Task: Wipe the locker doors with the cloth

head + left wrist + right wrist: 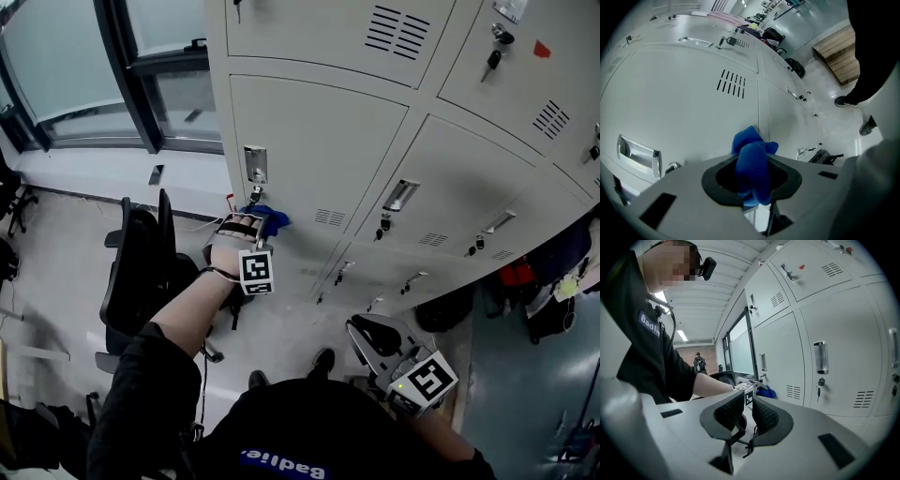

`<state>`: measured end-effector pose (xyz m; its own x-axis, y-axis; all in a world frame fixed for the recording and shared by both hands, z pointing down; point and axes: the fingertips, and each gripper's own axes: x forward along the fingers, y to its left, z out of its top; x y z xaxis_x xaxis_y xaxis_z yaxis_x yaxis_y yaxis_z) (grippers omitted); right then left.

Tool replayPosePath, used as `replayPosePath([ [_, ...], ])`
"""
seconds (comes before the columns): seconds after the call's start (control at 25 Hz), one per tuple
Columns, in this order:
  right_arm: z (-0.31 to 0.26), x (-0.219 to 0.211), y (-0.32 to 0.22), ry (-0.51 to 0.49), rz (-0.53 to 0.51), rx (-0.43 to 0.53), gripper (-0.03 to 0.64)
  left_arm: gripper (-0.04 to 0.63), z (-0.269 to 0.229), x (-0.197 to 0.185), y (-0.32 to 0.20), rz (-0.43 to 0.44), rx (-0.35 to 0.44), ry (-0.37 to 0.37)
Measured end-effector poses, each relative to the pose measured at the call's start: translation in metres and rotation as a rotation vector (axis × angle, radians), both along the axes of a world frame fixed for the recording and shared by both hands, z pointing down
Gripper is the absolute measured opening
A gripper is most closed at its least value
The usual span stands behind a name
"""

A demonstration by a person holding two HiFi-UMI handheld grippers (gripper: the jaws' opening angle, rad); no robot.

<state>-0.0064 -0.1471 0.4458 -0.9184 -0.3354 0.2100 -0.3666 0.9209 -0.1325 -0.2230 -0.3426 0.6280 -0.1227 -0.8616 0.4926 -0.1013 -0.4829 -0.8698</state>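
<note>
A blue cloth [273,221] is pressed against the grey locker door [319,150], just below its metal handle [255,165]. My left gripper [255,218] is shut on the cloth. In the left gripper view the cloth [752,164] bunches between the jaws of the left gripper [752,182], its tip touching the door [684,108] near the seam. My right gripper [362,330] hangs low at the right, away from the lockers. In the right gripper view the right gripper [749,411] is shut with nothing in it, and the cloth [766,392] shows far ahead.
A black office chair [139,267] stands left of my left arm, below the window [84,66]. Keys hang in the lower locker locks [384,225]. Bags [530,281] lie at the right of the locker row. A wooden bench [836,58] stands farther off.
</note>
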Motion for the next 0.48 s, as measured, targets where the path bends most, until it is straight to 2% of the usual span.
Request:
replayPosePath([
  [0.16,0.003,0.005,-0.001,0.008,0.008,-0.02,0.048,0.103,0.007,0.005,0.004,-0.001,-0.02,0.017],
  [0.24,0.002,0.007,-0.002,0.003,0.013,-0.018,0.048,0.103,0.0,0.016,0.008,-0.002,-0.019,0.069],
  [0.36,-0.004,0.006,-0.007,-0.028,0.007,0.013,0.048,0.103,-0.033,0.039,0.013,0.003,0.009,0.166],
  [0.48,-0.013,0.006,-0.01,-0.061,0.001,0.04,0.048,0.104,-0.079,0.07,0.021,0.065,0.043,0.172],
])
